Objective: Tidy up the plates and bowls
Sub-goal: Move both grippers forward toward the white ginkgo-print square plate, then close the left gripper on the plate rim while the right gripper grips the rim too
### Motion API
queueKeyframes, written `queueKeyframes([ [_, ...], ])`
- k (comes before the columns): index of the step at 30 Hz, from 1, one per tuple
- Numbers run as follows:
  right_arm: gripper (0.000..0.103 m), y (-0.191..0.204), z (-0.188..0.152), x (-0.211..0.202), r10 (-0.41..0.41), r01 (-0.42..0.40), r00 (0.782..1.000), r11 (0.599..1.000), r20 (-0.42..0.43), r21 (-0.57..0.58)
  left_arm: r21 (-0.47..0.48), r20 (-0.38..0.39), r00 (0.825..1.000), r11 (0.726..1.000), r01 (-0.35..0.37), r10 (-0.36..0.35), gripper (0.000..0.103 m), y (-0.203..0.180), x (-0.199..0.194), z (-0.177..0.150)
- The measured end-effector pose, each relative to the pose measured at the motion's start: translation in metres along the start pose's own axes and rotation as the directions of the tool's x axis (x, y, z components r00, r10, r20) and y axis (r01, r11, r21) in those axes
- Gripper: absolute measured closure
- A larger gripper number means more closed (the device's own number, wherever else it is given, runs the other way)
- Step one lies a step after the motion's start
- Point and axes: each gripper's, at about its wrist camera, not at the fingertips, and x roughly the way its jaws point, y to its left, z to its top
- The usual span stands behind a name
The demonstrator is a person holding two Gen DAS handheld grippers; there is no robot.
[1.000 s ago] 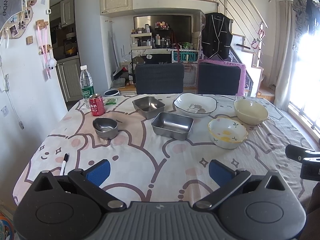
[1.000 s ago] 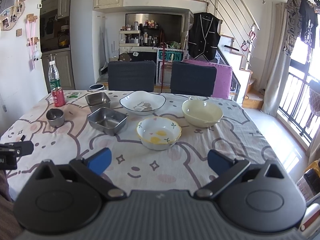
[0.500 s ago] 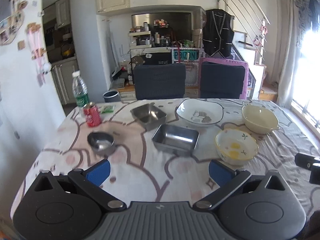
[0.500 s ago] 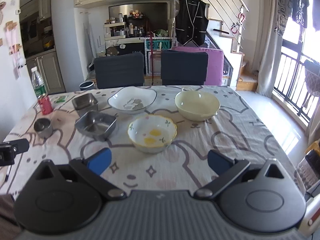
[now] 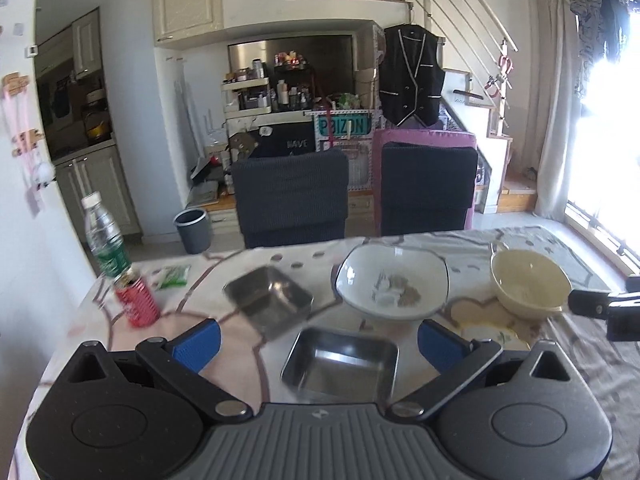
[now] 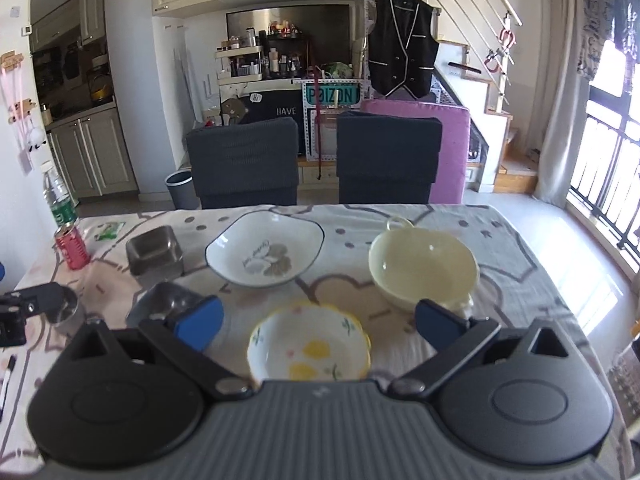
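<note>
Since a second ago: both grippers have advanced over the table and dropped closer to the dishes, and the can and bottle now sit higher and nearer in the left view. Left gripper (image 5: 319, 336): fingers spread wide, empty, touching nothing; the near steel tray (image 5: 340, 362) lies between and just below the blue pads (image 5: 198, 338), which suggests this tray is the left hand's target. Right gripper (image 6: 318, 322): fingers likewise wide apart, empty; the flowered bowl (image 6: 308, 344) sits centred in the gap, not yet touched, probably lined up for a rim grasp. Outward, left side: second steel tray (image 5: 268, 300), just behind the first and apart from it; small steel bowl (image 6: 66, 310), partly hidden behind the left gripper's tip in the right view. Centre: white dish (image 6: 264, 250), shallow, printed inside, standing alone. Right side: cream bowl (image 6: 424, 270), handled, just behind the flowered bowl and near it; contact between them cannot be told. All six pieces stand separately on the patterned cloth (image 6: 520, 272), none nested, so sorting appears barely begun; like pieces lie near each other, which would suit stacking steel with steel and ceramic with ceramic. Non-task items: red can (image 5: 136, 300) and water bottle (image 5: 106, 236) at the far left corner, a pen (image 6: 8, 376) at the near left edge, two dark chairs (image 6: 244, 160) beyond.
</note>
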Motion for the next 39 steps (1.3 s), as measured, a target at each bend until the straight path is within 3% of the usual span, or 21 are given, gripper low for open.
queueKeyframes([
  [4,0.000,-0.009,0.015,0.039,0.011,-0.010,1.000,0.999,-0.016,0.038,0.002,0.017,1.000,1.000,0.024,-0.024,0.000,0.002,0.041,0.020],
  [15,0.000,-0.007,0.037,0.151,-0.027,0.030,0.997,0.998,-0.069,0.052,0.099,-0.062,0.994,0.991,0.092,-0.086,0.000,-0.001,0.165,0.052],
  [20,0.000,-0.009,0.040,0.186,0.005,0.012,0.994,0.988,-0.109,0.157,0.077,-0.119,0.983,0.986,0.147,-0.137,0.000,0.006,0.219,0.067],
  [25,0.000,-0.009,0.045,0.214,0.028,-0.001,0.993,0.973,-0.115,0.229,0.108,-0.134,0.981,0.982,0.152,-0.138,0.000,0.005,0.265,0.081],
  [30,0.000,-0.013,0.045,0.236,0.078,-0.024,0.985,0.946,-0.154,0.323,0.149,-0.178,0.973,0.973,0.174,-0.147,0.000,-0.003,0.302,0.086],
  [33,0.000,-0.015,0.043,0.247,0.103,-0.034,0.980,0.930,-0.172,0.365,0.192,-0.223,0.961,0.959,0.210,-0.166,0.000,-0.008,0.319,0.082],
  [36,0.000,-0.021,0.040,0.260,0.180,-0.079,0.965,0.893,-0.189,0.444,0.192,-0.289,0.940,0.951,0.243,-0.182,0.000,-0.010,0.336,0.080],
  [39,0.019,-0.028,0.035,0.272,0.245,-0.105,0.951,0.828,-0.187,0.550,0.177,-0.314,0.932,0.953,0.244,-0.180,0.000,-0.010,0.344,0.076],
])
